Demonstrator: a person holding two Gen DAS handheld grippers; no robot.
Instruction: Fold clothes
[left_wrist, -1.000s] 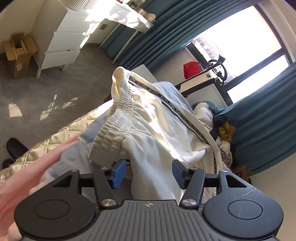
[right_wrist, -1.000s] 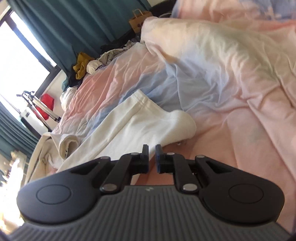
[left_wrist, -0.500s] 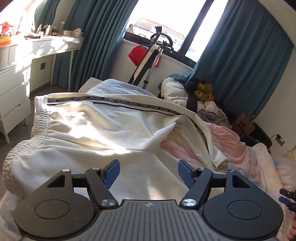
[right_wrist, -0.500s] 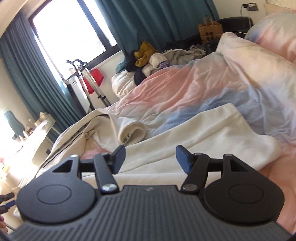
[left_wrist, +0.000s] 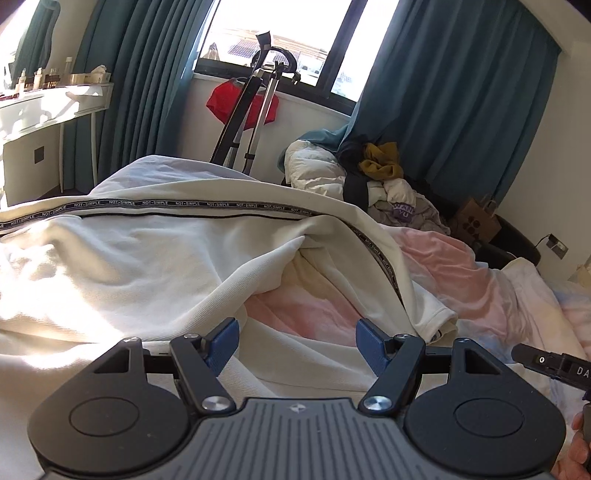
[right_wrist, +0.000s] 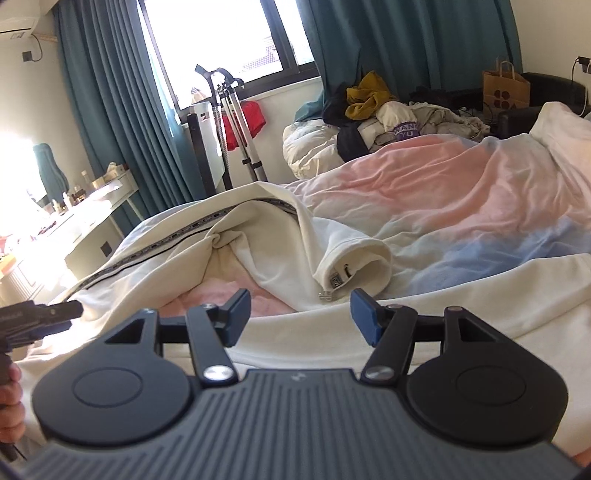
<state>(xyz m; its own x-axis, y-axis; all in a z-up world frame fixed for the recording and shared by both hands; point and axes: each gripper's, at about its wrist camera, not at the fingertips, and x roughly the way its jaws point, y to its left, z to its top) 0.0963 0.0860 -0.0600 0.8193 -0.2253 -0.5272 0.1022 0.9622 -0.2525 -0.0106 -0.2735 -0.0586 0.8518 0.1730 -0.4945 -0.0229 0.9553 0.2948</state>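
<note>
Tools (left_wrist: 297, 341) (right_wrist: 300, 314) gape over soft cream trousers (left_wrist: 147, 266) on rumpled bedding (right_wrist: 461, 192).

L gripper (left_wrist: 297, 341) fingers apart, empty, over cream trousers (left_wrist: 147, 266) on bed.

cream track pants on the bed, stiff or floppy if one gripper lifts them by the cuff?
Probably floppy: the cream track pants lie in soft folds. The cuff curls open, so it likely sags. The thick knit looks fairly heavy and unlikely to slip.

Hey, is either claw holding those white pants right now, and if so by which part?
Neither. The left claw and right claw both stand open above the white pants, nothing pinched between their pads.
</note>
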